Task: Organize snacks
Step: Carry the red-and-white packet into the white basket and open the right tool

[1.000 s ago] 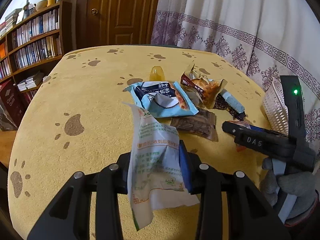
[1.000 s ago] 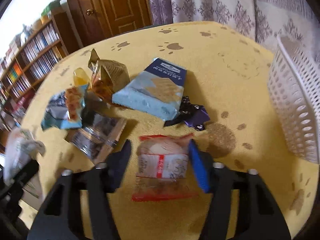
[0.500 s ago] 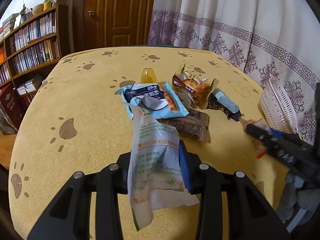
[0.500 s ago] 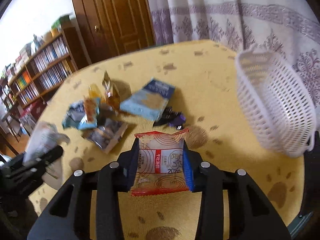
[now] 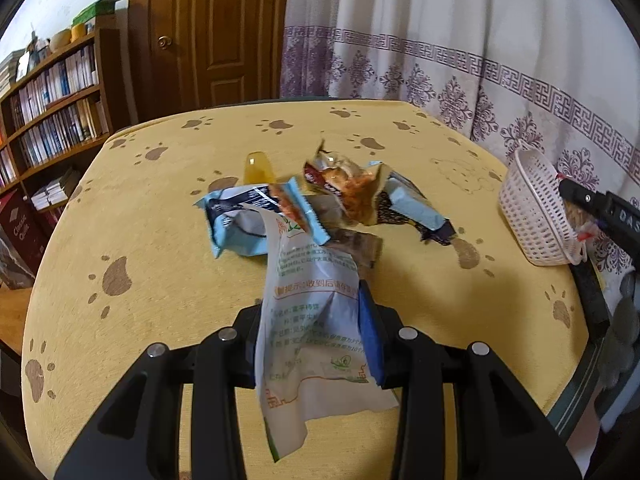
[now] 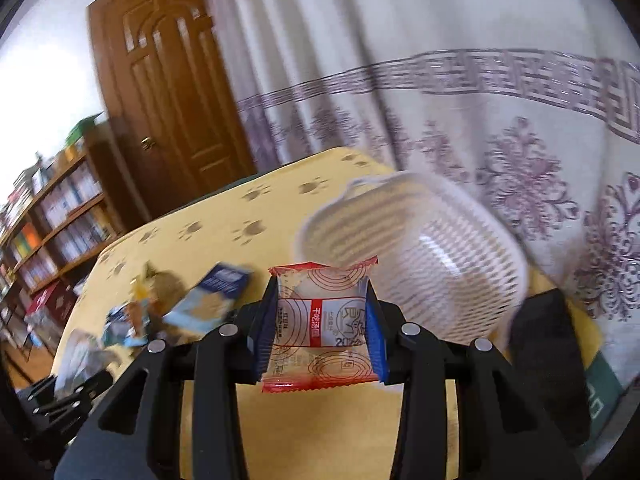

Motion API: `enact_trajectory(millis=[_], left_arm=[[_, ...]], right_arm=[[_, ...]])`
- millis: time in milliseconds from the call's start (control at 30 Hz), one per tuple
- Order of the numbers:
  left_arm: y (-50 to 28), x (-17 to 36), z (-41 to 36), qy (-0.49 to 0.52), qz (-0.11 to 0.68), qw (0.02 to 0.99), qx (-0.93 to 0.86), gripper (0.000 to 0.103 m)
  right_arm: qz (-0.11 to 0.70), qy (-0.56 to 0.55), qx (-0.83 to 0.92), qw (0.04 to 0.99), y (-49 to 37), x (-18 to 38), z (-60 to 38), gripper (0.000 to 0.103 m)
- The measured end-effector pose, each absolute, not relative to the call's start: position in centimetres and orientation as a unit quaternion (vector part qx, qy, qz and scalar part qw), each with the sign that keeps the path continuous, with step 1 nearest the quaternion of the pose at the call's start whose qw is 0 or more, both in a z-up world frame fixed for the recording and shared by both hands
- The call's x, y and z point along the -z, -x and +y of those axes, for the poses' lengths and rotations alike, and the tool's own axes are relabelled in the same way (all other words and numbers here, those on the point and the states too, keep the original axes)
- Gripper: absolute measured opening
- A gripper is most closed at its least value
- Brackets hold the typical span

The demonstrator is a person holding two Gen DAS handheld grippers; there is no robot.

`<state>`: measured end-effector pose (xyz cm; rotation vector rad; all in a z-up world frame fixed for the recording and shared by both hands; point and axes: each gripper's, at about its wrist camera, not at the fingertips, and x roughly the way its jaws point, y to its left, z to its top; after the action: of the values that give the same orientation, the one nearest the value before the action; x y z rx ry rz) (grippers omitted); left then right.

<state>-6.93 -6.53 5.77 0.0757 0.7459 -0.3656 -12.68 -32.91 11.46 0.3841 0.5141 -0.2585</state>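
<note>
Between the right gripper's (image 6: 320,334) tilted-down jaws sits a gripped red-edged snack packet (image 6: 322,334); white basket (image 6: 440,280) just beyond. Left gripper (image 5: 316,336) angles down, jaws clamping a white wrapper (image 5: 316,320).

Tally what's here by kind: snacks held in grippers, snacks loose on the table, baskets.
Held snacks: 2 (white-green packet, red-edged packet)
Loose snacks on table: 6 (jelly cup, left blue packet, foil packet, right blue packet, purple wrapper, brown packet)
Baskets: 1 (white basket)
Total: 9
</note>
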Motion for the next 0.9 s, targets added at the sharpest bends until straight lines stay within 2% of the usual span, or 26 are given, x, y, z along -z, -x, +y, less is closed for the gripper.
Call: enact_trajectory(millis=[467, 667, 900], left_arm=[[6.6, -5.6, -9.0, -0.054, 0.367, 0.910, 0.187, 0.038], [6.1, -5.5, -9.6, -0.059, 0.370, 0.908, 0.188, 0.038], [5.6, -5.4, -10.3, -0.063, 0.373, 0.906, 0.192, 0.038]], right_arm=[[0.281, -0.220, 0.171, 0.918, 12.3, -8.0, -39.0, 0.040], [0.289, -0.226, 0.154, 0.918, 11.8, -6.7, -38.6, 0.054], [0.298, -0.231, 0.136, 0.916, 11.5, -5.8, -38.1, 0.054]])
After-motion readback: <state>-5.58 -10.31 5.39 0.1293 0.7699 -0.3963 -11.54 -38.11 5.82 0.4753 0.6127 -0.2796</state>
